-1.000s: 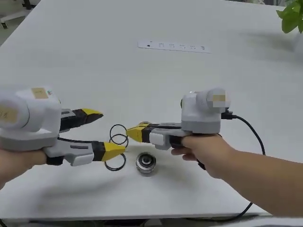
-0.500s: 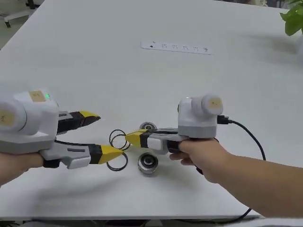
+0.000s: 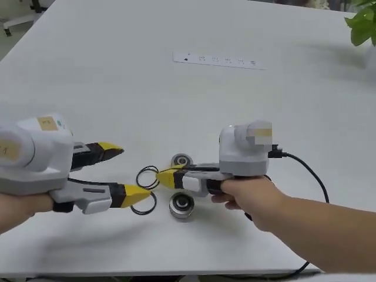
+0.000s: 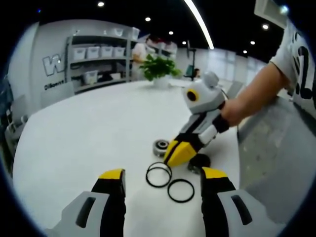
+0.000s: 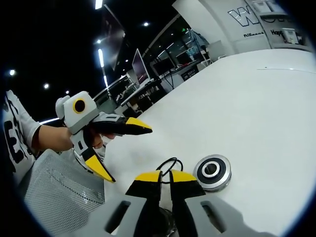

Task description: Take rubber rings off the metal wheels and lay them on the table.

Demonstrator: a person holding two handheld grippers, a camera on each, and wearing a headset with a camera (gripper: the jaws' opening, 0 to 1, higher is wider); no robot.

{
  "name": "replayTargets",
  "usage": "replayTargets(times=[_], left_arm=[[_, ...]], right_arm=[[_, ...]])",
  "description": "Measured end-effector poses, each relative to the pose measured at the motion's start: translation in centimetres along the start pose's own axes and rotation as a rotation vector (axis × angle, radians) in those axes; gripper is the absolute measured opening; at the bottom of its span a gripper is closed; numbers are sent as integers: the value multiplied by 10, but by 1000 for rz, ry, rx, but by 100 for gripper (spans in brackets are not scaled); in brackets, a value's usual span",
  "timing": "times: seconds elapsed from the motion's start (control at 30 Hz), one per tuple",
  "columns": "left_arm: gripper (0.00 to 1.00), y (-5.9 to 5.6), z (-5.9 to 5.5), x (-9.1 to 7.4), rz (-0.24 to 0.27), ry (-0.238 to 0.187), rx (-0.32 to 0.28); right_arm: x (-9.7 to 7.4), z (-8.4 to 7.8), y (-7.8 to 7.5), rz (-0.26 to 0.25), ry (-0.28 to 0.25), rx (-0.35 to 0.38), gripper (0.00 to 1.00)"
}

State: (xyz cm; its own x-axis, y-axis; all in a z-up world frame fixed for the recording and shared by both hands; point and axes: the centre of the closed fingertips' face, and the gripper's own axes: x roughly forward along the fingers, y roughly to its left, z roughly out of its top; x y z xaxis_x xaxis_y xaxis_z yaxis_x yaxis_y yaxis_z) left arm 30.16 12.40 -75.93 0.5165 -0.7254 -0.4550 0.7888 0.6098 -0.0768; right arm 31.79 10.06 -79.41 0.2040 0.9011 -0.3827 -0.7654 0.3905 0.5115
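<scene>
While the left gripper (image 3: 125, 172) holds its jaws wide apart at the near left, one rubber ring (image 3: 144, 204) and the near wheel (image 3: 181, 205) lie on the table (image 3: 235, 100) just right of it, and the right gripper (image 3: 163, 176), jaws closed, has its tip at a second ring (image 3: 147, 176) short of the far wheel (image 3: 181, 160).

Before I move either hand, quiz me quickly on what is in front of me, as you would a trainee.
1. True or false: the left hand-held gripper is open.
2. How many metal wheels are on the table? A one, B two, C four.
3. Fill in: the right hand-held gripper seems to pinch a rubber ___.

Key: 1 true, its jaws stand wide apart. 2 B, the second wheel sits just behind the right hand-held gripper's tips. 3 ring.
</scene>
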Motion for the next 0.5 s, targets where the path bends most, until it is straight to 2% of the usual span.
replayTargets(times=[0.5], left_arm=[[62,-3,1,-2,1,5,0]], right_arm=[[-4,3,8,-4,14,-56,18]])
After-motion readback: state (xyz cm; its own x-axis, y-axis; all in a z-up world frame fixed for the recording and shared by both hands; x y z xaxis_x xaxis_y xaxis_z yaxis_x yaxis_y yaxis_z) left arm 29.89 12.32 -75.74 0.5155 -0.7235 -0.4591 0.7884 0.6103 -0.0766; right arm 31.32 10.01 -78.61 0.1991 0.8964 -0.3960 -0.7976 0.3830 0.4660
